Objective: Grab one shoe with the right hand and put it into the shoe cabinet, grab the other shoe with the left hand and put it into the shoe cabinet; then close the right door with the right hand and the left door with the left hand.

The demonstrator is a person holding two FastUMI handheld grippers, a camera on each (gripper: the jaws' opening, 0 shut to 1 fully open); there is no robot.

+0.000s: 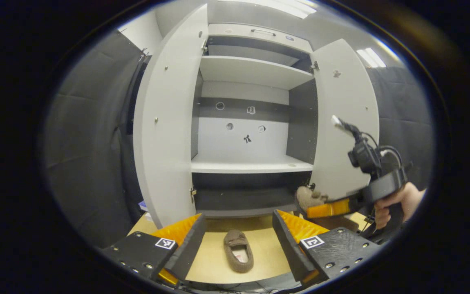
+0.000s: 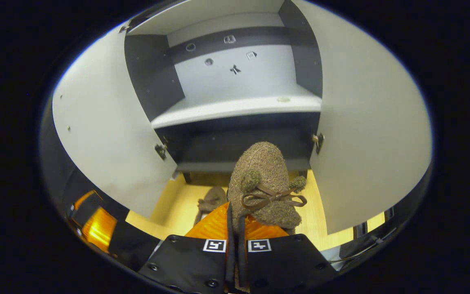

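Right gripper [image 2: 235, 234] pinches shoe [image 2: 265, 183] by its heel only, toe may sag and clip the cabinet's lower shelf edge [image 2: 239, 109]; left gripper [image 1: 239, 232] wide, empty.

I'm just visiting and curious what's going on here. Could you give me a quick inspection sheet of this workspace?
Surface: wooden floor board in front of the cabinet.
Job's things: shoe cabinet, left door and right door both open; one brown shoe on the board; other shoe held up toward the cabinet.
Clutter: nothing seen.
Grippers: left gripper open above the lying shoe; right gripper shut on the other shoe, fingers at its heel.
Cables: black cable on the right gripper.
Surroundings: black cloth walls, ceiling lights.
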